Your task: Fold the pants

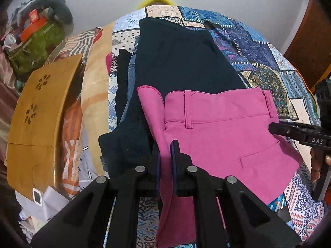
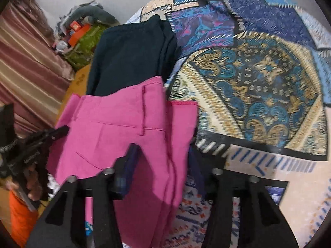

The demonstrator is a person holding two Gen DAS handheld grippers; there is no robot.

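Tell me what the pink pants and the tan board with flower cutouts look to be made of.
Pink pants: woven cloth, likely a cotton-type twill, matte; stitched belt loops, a welt pocket and soft folds show it. Tan board with flower cutouts: looks like wood or bamboo with a smooth, slightly glossy finish, rigid and flat; the exact material is unclear.

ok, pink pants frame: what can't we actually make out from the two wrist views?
- Left wrist view: the lower part of the pink pants is cut off behind the left gripper, whose jaws pinch a fold.
- Left wrist view: the right gripper shows only from the side, its jaw gap unreadable.
- Right wrist view: motion blur smears the patterned bedsheet.
- Both views: the dark pants run under the pink pair.
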